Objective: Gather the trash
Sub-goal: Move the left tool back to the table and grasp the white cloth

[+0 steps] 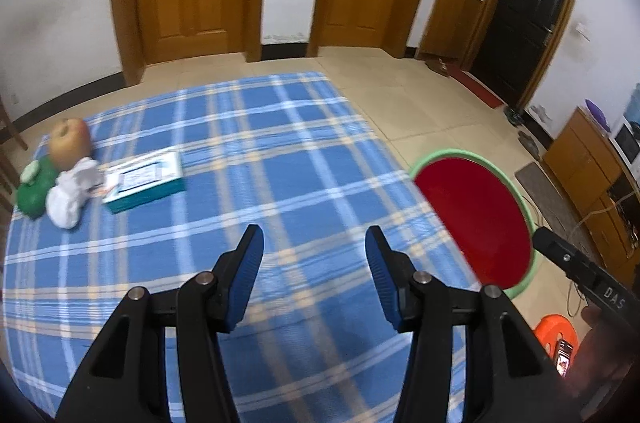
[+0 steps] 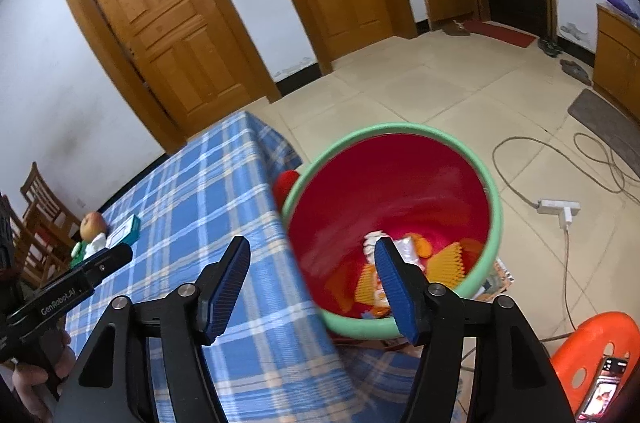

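Bare checked cloth (image 1: 256, 183) lies open up to the cluster: box (image 1: 146, 181), tissue (image 1: 72, 193), apple (image 1: 69, 143).

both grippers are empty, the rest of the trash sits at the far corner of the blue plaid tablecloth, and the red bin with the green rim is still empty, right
Not quite. The red bin with the green rim is not empty: the right wrist view shows orange and white wrappers at its bottom. The rest holds: left gripper and right gripper are open and empty, and items remain at the blue plaid tablecloth's far corner.

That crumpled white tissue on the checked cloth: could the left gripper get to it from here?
Probably yes: the left gripper is open and empty, with bare cloth between it and the tissue.
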A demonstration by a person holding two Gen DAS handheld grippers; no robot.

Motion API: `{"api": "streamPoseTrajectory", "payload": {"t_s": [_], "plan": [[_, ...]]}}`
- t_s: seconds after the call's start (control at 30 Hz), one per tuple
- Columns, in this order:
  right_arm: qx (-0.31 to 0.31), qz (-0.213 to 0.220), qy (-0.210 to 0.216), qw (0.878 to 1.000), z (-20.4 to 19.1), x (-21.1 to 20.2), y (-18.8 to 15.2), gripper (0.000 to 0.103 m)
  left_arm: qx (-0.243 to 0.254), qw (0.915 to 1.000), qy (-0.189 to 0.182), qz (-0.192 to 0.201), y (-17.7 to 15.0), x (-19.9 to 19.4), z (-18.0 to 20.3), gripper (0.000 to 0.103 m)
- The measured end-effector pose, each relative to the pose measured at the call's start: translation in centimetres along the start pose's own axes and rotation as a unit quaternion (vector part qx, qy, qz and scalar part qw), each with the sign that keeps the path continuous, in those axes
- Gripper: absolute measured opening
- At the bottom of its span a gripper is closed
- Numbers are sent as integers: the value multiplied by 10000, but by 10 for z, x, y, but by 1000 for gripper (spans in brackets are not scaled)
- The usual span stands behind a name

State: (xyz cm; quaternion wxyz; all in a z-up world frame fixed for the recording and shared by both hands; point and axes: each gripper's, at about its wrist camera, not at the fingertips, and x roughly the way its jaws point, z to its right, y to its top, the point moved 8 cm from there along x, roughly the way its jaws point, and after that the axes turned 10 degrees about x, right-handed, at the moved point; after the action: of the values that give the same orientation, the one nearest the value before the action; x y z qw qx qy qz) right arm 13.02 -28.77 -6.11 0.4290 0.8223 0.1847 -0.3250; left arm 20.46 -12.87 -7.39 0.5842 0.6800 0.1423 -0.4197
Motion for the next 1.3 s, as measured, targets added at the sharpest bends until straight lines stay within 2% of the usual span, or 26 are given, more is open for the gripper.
{"api": "streamPoseTrajectory", "payload": {"t_s": [0.27, 0.47, 0.67, 0.73, 0.9, 1.0, 1.13, 1.27, 1.3], "plan": [[-254, -126, 100, 9995, -35, 9, -10, 68, -401, 9978, 514, 93, -8, -15, -74, 53], [-318, -210, 167, 9991, -54, 18, -14, 68, -602, 9927, 1046, -6, -14, -16, -139, 53], [-393, -316, 225, 9985, -72, 29, -18, 70, -920, 9872, 1299, -111, -24, -7, -187, 53], [-432, -335, 234, 9982, -77, 31, -19, 70, -1070, 9847, 1362, -166, -30, -3, -202, 57], [-535, -389, 227, 9976, -89, 39, -22, 71, -1274, 9800, 1503, -268, -38, 8, -228, 62], [-568, -434, 235, 9972, -96, 44, -25, 71, -1300, 9784, 1581, -298, -37, 17, -239, 69], [-610, -497, 284, 9965, -105, 49, -29, 71, -1333, 9758, 1691, -373, -37, 28, -253, 69], [-713, -562, 298, 9954, -114, 54, -33, 71, -1442, 9756, 1609, -382, -40, 36, -260, 68], [-735, -571, 299, 9952, -116, 55, -33, 71, -1477, 9761, 1553, -365, -42, 37, -261, 60]]}}
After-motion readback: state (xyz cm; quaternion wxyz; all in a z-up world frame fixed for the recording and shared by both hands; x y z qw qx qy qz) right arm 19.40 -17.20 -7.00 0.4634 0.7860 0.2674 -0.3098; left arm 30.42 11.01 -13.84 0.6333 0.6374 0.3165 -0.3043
